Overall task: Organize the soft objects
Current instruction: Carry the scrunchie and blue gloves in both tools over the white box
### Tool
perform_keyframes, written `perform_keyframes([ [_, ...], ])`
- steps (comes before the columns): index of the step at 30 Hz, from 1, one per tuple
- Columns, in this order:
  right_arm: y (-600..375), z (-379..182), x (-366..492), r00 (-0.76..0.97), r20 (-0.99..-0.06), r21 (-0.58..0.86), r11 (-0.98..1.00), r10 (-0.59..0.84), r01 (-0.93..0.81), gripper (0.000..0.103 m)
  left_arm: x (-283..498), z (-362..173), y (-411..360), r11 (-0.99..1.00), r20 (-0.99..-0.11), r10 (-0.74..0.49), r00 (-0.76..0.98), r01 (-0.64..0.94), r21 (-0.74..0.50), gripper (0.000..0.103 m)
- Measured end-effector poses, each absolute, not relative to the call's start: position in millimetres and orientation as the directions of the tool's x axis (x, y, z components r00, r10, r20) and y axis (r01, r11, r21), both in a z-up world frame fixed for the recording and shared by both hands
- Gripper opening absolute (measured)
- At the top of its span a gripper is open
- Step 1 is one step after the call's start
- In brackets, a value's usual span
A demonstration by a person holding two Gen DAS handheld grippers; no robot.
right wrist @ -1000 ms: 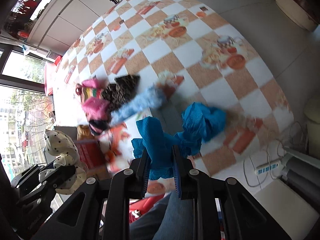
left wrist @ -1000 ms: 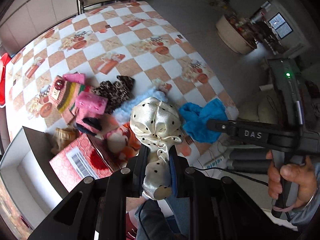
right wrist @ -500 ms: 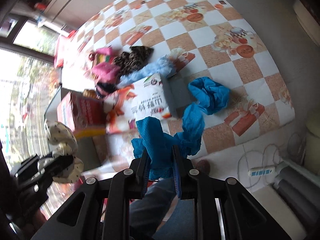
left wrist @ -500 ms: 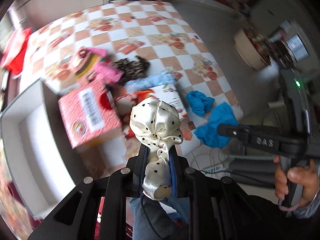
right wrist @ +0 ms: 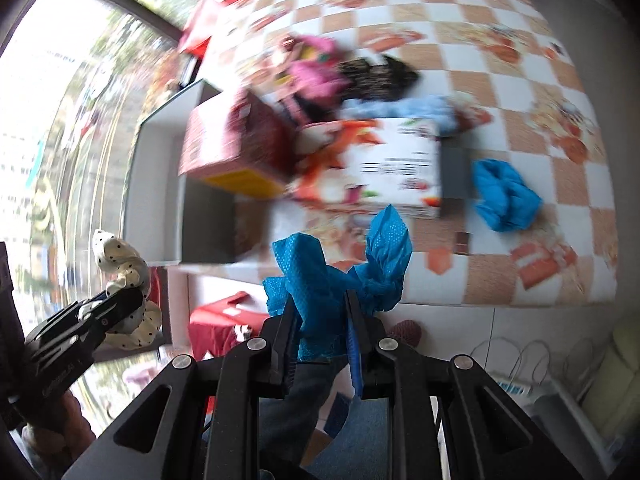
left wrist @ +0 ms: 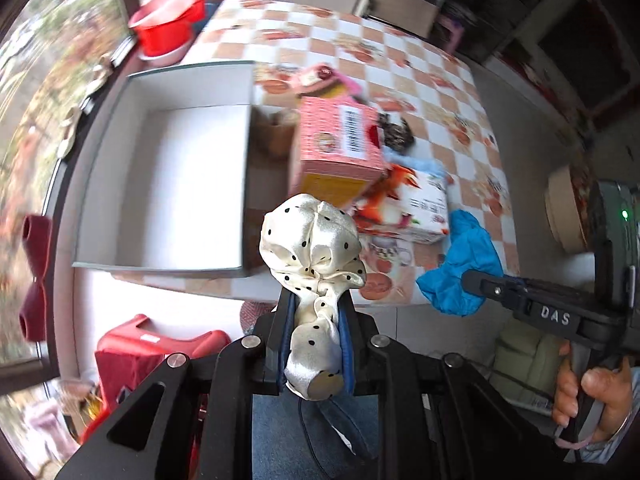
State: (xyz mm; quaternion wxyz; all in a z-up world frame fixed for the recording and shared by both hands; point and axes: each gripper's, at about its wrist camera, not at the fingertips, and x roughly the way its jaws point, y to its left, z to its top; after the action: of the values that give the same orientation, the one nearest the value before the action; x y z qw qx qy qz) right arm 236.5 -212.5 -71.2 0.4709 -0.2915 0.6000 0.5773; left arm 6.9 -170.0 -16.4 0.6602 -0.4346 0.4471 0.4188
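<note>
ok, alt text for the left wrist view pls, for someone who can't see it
The left gripper is shut on a cream polka-dot scrunchie, held above the edge of a checkered table. Ahead, an open white box sits beside a pink carton. At right, the right gripper holds a blue cloth.

scrunchie (left wrist: 316, 236): cream satin, black dots
cloth (right wrist: 340, 276): bright blue, fine dotted weave
second cloth (right wrist: 505, 196): same blue, right of the right gripper
tablecloth (left wrist: 440, 76): orange and white checks, red food prints
tray (left wrist: 192, 184): white inside, grey rim
box (left wrist: 340, 148): pink, white barcode label, yellow end
basin (left wrist: 168, 28): red
stool (left wrist: 160, 344): red
</note>
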Motion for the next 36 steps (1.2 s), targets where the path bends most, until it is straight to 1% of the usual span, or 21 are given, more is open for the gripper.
perform_keyframes([
  [4,-204.7,-60.5,209.9,-0.405,-0.894,0.424,0.07,0.192,-0.903,0.022,-24.6,-13.2,-171.4,0.17,-0.952,0.208,0.225,-0.967,-0.191,0.022],
  [12,-173.7,-42.0,155.3,-0.431,-0.879,0.431,-0.048,0.205,-0.901,0.022,-78.0,-13.4,-151.6,0.062,-0.949,0.253,0.188,-0.982,-0.178,0.022],
  [17,-148.0,-34.0,129.2,-0.428,-0.876,0.424,-0.066,0.221,-0.903,0.022,-106.2,-12.9,-121.0,0.047,-0.945,0.275,0.18,-0.984,-0.174,0.022],
  [22,-117.0,-26.4,98.3,-0.427,-0.874,0.415,-0.099,0.231,-0.904,0.022,-125.9,-9.6,-83.7,0.086,-0.939,0.3,0.168,-0.985,-0.148,0.022],
  [31,-78.3,-22.8,51.3,-0.412,-0.891,0.387,-0.153,0.192,-0.909,0.022,-149.5,-26.8,-49.2,0.122,-0.953,0.247,0.175,-0.981,-0.148,0.022],
  [36,-75.1,-32.9,33.4,-0.403,-0.904,0.379,-0.172,0.14,-0.909,0.022,-152.5,-42.8,-40.0,0.151,-0.964,0.188,0.191,-0.975,-0.164,0.022],
])
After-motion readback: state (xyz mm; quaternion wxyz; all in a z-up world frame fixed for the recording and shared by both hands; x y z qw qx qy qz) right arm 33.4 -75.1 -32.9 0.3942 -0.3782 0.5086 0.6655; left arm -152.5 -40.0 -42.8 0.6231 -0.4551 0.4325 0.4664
